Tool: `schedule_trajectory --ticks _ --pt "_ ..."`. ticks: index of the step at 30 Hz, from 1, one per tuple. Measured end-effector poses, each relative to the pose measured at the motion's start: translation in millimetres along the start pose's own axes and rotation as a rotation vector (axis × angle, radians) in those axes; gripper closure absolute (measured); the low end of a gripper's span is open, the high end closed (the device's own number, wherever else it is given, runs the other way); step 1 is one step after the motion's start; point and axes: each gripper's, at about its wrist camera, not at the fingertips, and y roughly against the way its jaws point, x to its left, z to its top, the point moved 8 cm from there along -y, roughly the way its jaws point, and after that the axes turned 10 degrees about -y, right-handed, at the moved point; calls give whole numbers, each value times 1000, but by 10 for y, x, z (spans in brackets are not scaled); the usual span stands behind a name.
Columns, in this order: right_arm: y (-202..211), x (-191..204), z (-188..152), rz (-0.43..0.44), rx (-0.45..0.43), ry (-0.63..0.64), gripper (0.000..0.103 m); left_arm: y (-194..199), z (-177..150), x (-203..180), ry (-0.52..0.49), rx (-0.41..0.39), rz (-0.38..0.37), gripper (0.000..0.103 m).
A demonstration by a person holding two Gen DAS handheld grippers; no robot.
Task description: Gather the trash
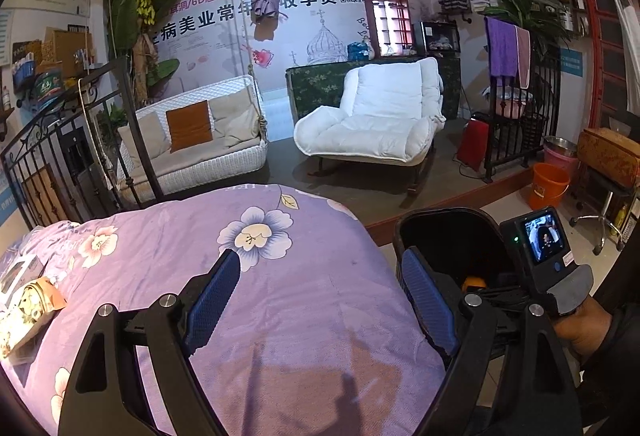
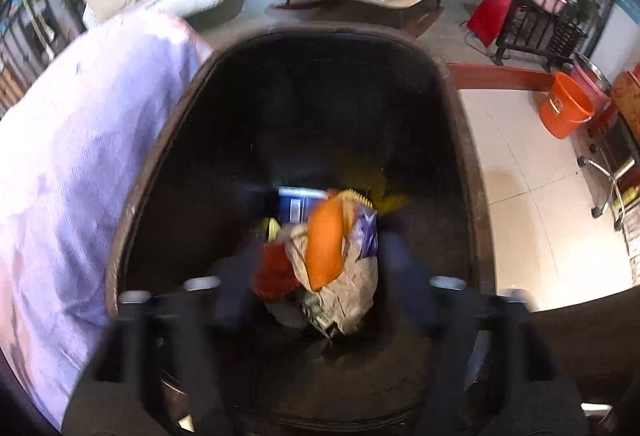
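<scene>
Far left on the purple floral bed cover (image 1: 304,300): crumpled snack wrappers (image 1: 34,306), well left of the left claw (image 1: 320,300), long axis running near-to-far. Left claw wide open, empty, over bare cover. Right, beside the bed: black trash bin (image 2: 168,155). Right claw (image 2: 316,288) parted above it, gripping nothing; orange wrapper (image 2: 326,244) among crumpled paper (image 2: 348,296) directly below, lengthwise near-to-far.

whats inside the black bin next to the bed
Inside the black bin: an orange wrapper on crumpled paper, a blue packet, something red. Anything beneath is covered.
</scene>
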Motion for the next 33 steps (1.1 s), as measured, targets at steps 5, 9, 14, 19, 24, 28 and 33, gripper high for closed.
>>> schedule_trajectory --ticks 5,9,14,19,24,28,33 --pt "236 -46 86 39 -65 -36 29 -43 8 -59 -9 7 -5 21" --pt "680 -82 139 44 -204 -48 29 -59 28 -118 -12 6 -10 21" --pt "1300 -110 31 11 -407 -50 25 -71 53 -206 -25 4 -22 21" --pt "1688 75 -149 16 -498 -26 23 -44 66 -198 -20 -3 -25 21" --pt "1876 313 -318 38 -516 -33 21 -9 17 -90 -2 2 -7 21" --pt "1959 523 -437 57 -511 -58 16 33 -80 84 26 18 28 21" --pt "2015 921 -543 93 -501 -31 15 139 -230 330 62 37 84 21"
